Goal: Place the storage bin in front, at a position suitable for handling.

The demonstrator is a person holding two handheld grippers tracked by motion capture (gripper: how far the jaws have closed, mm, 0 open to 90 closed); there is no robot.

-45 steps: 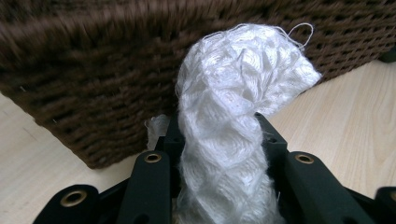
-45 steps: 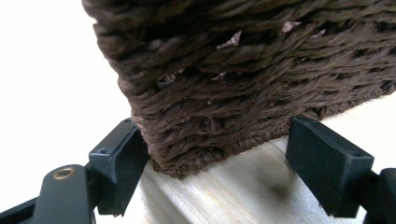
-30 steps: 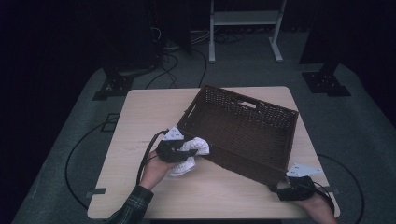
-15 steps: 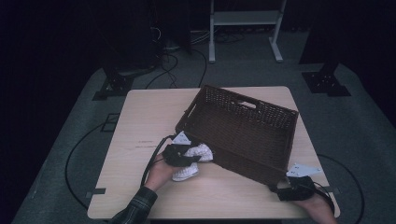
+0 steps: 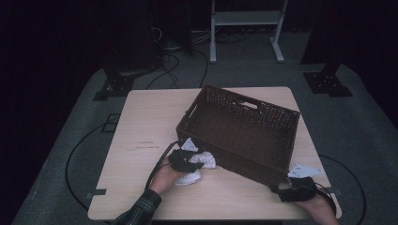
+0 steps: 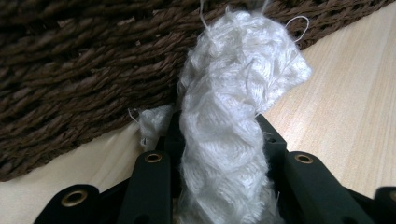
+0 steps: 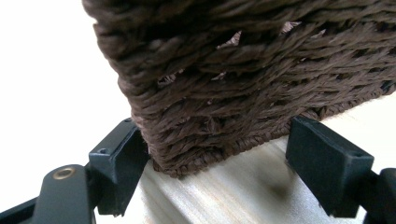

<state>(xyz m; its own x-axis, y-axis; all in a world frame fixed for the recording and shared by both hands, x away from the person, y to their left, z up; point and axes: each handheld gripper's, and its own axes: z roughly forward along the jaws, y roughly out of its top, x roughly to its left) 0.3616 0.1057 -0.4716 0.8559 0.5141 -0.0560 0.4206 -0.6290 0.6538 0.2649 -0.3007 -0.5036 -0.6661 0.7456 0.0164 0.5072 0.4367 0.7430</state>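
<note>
The wooden table [image 5: 141, 136] carries a dark brown wicker basket [image 5: 244, 131], a long rectangle lying at an angle, its long axis running from the table's far middle toward the near right corner. Its inside looks empty from above.

The relation that matters is between the white cloth [image 5: 195, 168] and this basket: the cloth lies on the table just outside the basket's near long wall, toward its left end, so the basket's opening is up and over that wall, away from the person. The left gripper [image 5: 185, 161] is the one at the cloth; the right gripper [image 5: 295, 192] is well apart from it, down at the basket's near right corner.

In the left gripper view the jaws are closed narrowly on the cloth [image 6: 224, 154], which bunches up between them and rises against the woven wall [image 6: 84, 70]. It is a loose, open knit, pale and fuzzy, with stray threads at the top.

In the right gripper view the jaws stand wide on either side of the basket's corner [image 7: 233, 93]; the left jaw seems to touch the weave, the other appears clear of it, though the close, blurred angle leaves that uncertain.
</note>
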